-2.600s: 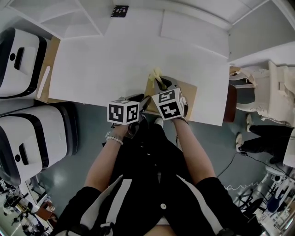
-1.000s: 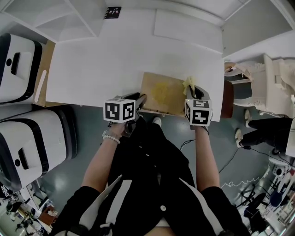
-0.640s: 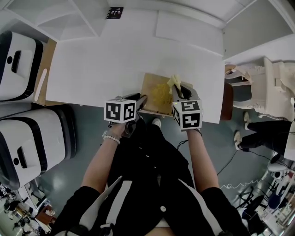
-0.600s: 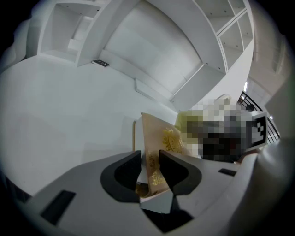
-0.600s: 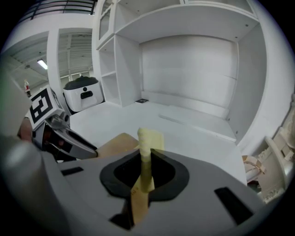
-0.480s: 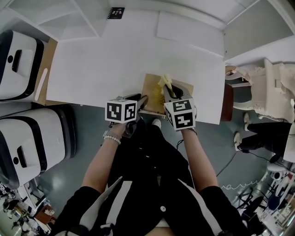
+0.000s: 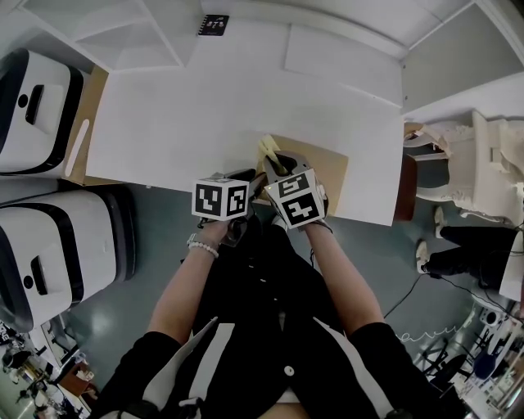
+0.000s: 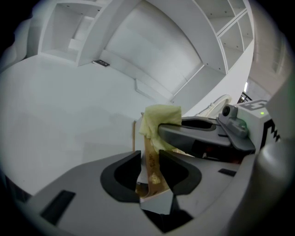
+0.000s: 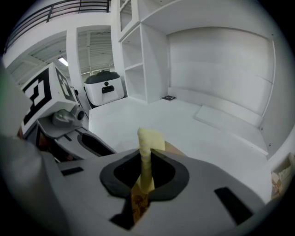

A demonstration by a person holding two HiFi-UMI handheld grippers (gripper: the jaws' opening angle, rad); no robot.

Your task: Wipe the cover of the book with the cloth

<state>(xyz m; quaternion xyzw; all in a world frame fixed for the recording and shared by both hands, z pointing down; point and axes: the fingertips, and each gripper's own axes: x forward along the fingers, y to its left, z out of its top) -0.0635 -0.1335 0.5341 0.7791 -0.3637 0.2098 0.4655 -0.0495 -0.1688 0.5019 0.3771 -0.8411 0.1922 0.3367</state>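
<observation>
Two grippers sat close together at the table's near edge. The left gripper (image 8: 150,171) was clamped on the near-left corner of the book (image 7: 323,166), its jaws pressing the brown cover between them and pinning the book to the white table (image 7: 205,106). Just beside it, the right gripper (image 9: 145,173) was closed on the yellow cloth (image 9: 148,140), which stood up in a fold from between its jaws at the cover's left end. Whether the cloth pressed on the cover could not be told. The book's long axis ran along the table edge, left to right, and nearly all of the bare cover lay to the right of the cloth. A next stroke would likely have to sweep that way, away from the left gripper, with the right hand alone. Farther off, a small black card (image 7: 214,23) lay at the table's back edge. Beyond that, the white shelf compartments (image 9: 131,55) showed nothing inside them.
</observation>
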